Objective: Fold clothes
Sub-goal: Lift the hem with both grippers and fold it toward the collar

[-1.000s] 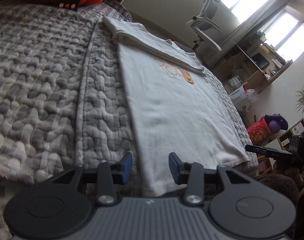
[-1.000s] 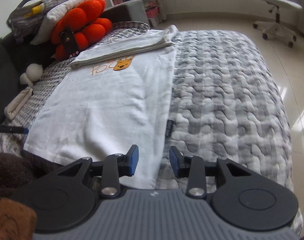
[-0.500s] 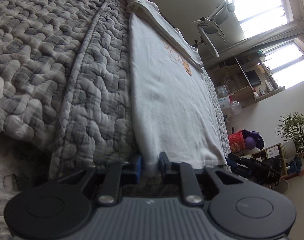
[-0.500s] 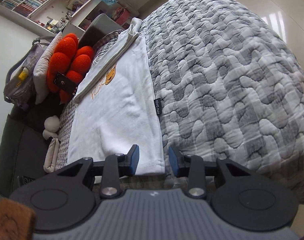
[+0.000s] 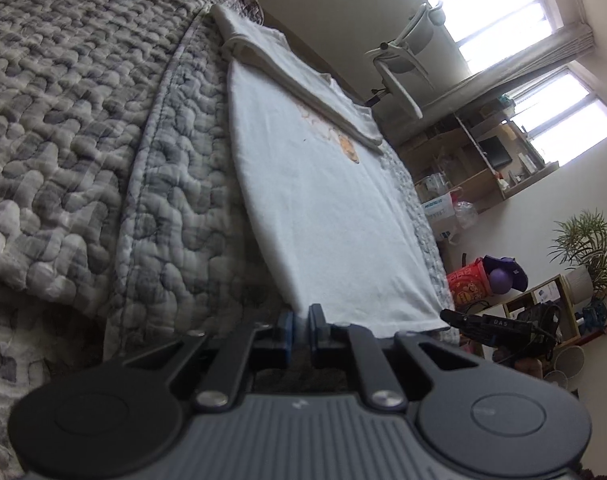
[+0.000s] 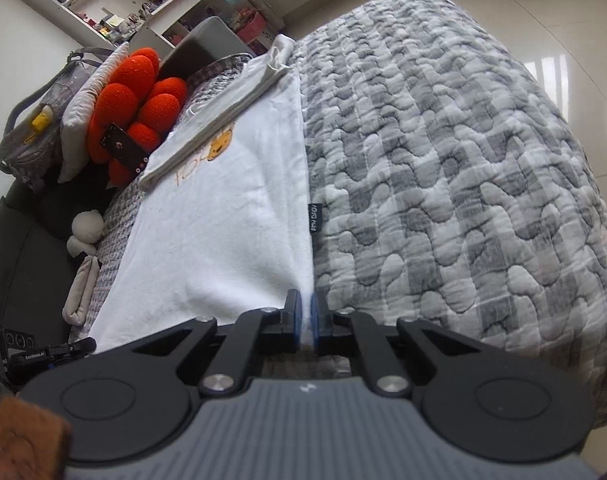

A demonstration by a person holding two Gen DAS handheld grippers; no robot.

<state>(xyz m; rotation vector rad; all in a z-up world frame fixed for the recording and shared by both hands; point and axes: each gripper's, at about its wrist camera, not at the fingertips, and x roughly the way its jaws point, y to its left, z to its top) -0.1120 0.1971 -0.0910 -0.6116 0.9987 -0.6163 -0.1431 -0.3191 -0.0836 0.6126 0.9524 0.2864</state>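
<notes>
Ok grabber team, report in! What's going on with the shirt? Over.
Left gripper shut on white T-shirt hem corner. Right gripper shut on the other hem corner. Shirt flat on grey quilt, sleeves folded in. Nothing blocking.

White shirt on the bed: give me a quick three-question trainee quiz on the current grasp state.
1. True or false: the left claw is shut on the white shirt.
2. What does the right claw grip? A) orange flower cushion B) the shirt's near corner C) grey quilt
3. Fill in: the sleeves lie folded across the shirt's ____ end.

Key: 1 true; 2 B; 3 far. The orange flower cushion and grey quilt are ungripped.
</notes>
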